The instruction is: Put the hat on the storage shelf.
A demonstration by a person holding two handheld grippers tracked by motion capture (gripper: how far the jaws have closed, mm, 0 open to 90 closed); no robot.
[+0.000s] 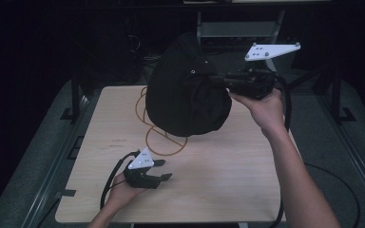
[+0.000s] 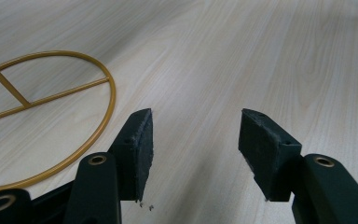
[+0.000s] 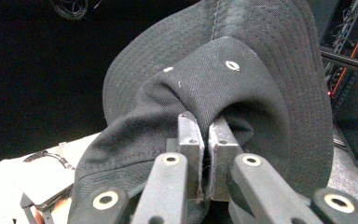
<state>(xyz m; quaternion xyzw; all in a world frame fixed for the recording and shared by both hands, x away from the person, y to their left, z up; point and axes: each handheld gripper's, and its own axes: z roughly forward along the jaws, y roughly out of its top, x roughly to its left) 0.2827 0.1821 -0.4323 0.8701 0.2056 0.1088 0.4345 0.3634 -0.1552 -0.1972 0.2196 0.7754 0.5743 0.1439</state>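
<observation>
You are pinching the hat (image 1: 185, 95) by its crown fabric in the right gripper (image 3: 204, 154), lifting it above the table (image 1: 218, 180). It looks soft and light, so keep gripping a fold. Your left gripper (image 1: 164, 170) is hovering half open, empty.

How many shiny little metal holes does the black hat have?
2 that I can see: both on the black hat crown, one near the top, one off to its left. More may hide on the far side.
</observation>
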